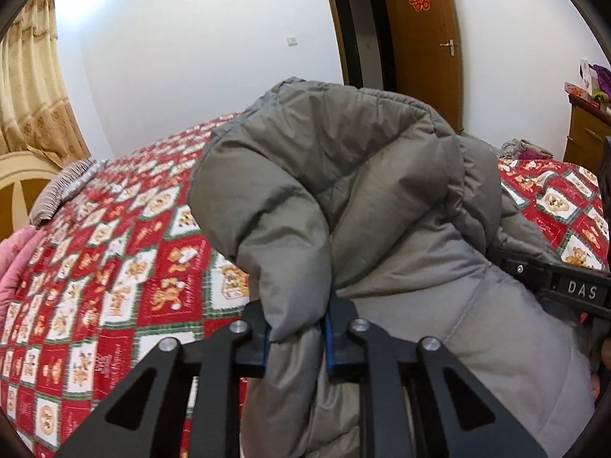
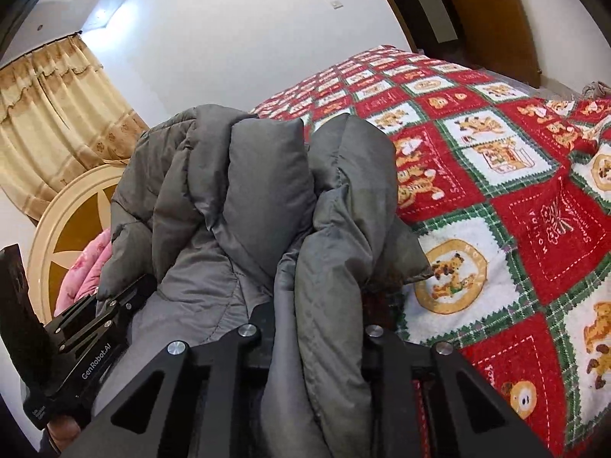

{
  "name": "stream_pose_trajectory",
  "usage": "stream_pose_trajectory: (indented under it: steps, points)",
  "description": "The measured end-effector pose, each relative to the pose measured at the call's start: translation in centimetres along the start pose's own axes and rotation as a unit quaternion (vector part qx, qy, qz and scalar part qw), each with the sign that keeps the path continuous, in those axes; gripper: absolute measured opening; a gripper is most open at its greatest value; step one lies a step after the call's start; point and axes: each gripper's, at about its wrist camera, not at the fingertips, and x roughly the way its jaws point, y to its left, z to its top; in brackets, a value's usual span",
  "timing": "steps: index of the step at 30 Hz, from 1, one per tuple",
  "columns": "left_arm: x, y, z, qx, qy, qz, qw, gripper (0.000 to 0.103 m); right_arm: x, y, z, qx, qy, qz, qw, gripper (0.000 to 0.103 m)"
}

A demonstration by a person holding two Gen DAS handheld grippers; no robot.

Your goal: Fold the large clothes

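A large grey puffer jacket point(image 1: 343, 191) is held up above the bed, bunched and folded over itself. My left gripper point(image 1: 296, 337) is shut on a thick fold of the jacket, with the fabric squeezed between its blue pads. My right gripper point(image 2: 319, 343) is shut on another thick fold of the same jacket point(image 2: 267, 191); its fingertips are hidden in the fabric. The right gripper's body shows at the right edge of the left wrist view point(image 1: 565, 286), and the left gripper's body shows at the lower left of the right wrist view point(image 2: 84, 343).
The bed below has a red, green and white teddy-bear quilt point(image 1: 114, 267) point(image 2: 515, 191). A pink blanket point(image 1: 15, 263) and a round headboard point(image 2: 68, 229) lie at one end. Curtains point(image 1: 30, 76), a brown door point(image 1: 424, 38) and a wooden dresser point(image 1: 588, 133) stand around.
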Motion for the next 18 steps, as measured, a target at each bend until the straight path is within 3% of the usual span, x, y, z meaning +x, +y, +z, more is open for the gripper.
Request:
stream_pose_trajectory:
  steps: [9, 18]
  points:
    - [-4.3, 2.6, 0.3, -0.008, -0.033, 0.028, 0.999, 0.016, -1.4, 3.7, 0.0, -0.017, -0.009, 0.039, 0.999, 0.02]
    - [-7.3, 7.4, -1.4, -0.047, -0.039, 0.057, 0.9965, 0.016, -0.8, 9.3, -0.9, -0.054, 0.001, 0.072, 0.996, 0.019]
